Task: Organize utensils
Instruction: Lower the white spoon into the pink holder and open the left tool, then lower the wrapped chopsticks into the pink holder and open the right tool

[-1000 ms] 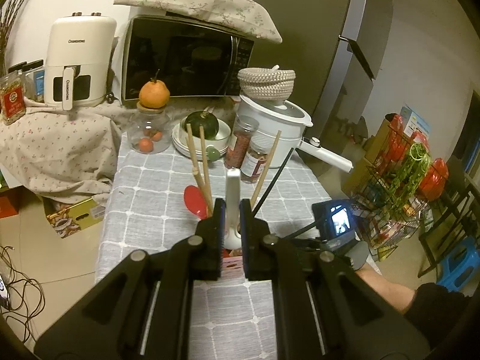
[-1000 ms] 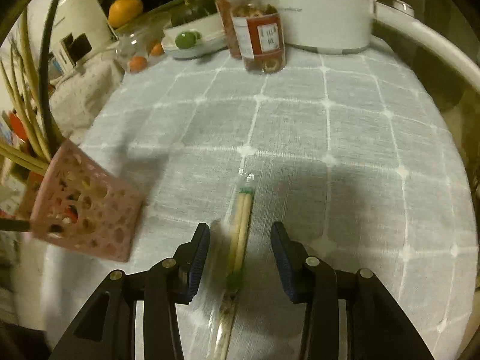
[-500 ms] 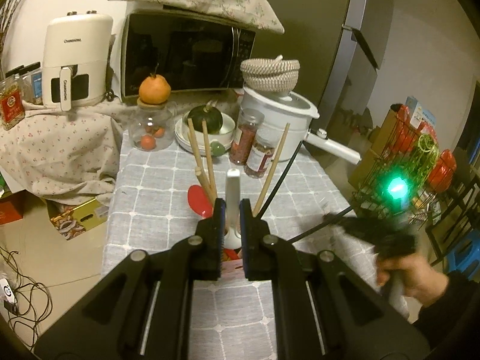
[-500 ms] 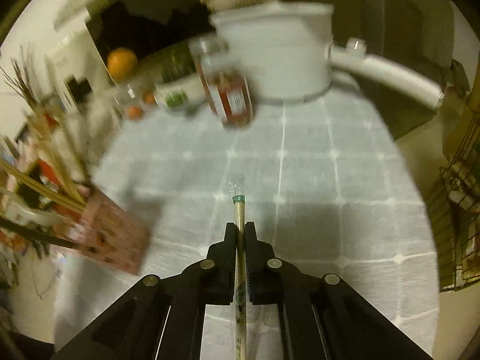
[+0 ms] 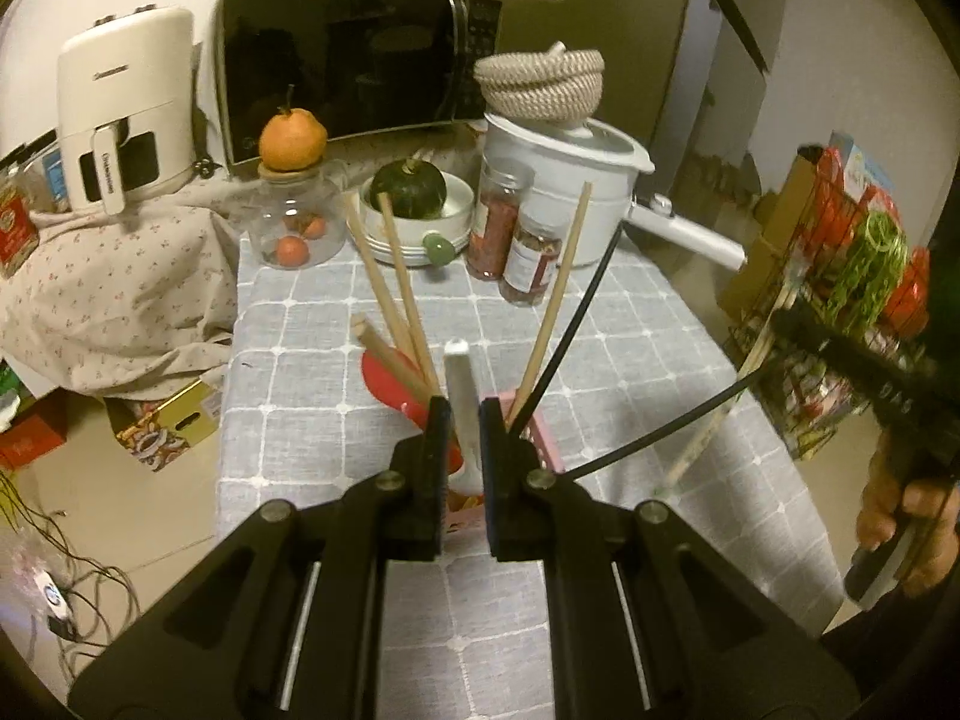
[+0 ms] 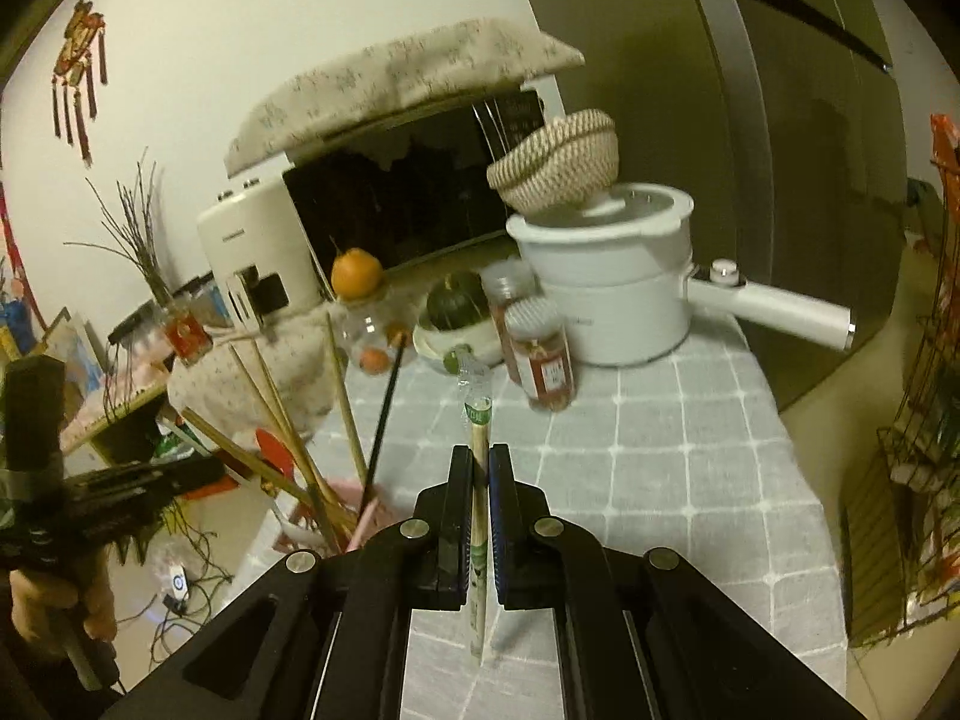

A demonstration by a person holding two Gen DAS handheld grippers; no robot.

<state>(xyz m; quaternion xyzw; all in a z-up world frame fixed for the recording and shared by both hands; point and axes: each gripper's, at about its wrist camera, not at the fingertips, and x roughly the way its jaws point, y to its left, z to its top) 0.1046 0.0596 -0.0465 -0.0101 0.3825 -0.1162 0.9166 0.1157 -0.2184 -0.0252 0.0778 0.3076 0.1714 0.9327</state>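
My right gripper [image 6: 474,468] is shut on a pair of wrapped chopsticks [image 6: 478,438] and holds them in the air over the grey checked tablecloth [image 6: 660,456]. They show blurred in the left wrist view [image 5: 714,426]. My left gripper [image 5: 459,414] is shut on the white handle of a spoon [image 5: 459,372] that stands in the pink perforated holder [image 5: 540,438]. The holder also has wooden chopsticks [image 5: 390,294], black chopsticks and a red spatula [image 5: 390,378]. The holder shows in the right wrist view [image 6: 360,510] to the lower left of my right gripper.
Two spice jars [image 5: 522,246], a white pot with a long handle [image 5: 570,186], a stack of bowls with a green squash [image 5: 414,204] and a glass jar topped by an orange [image 5: 294,204] stand at the table's far end. A microwave [image 5: 360,60] stands behind. A wire rack [image 5: 840,300] stands right.
My right gripper closed on the wrapped chopsticks and lifted them off the tablecloth, tilting upward. My left gripper stayed shut on the spoon handle at the holder.
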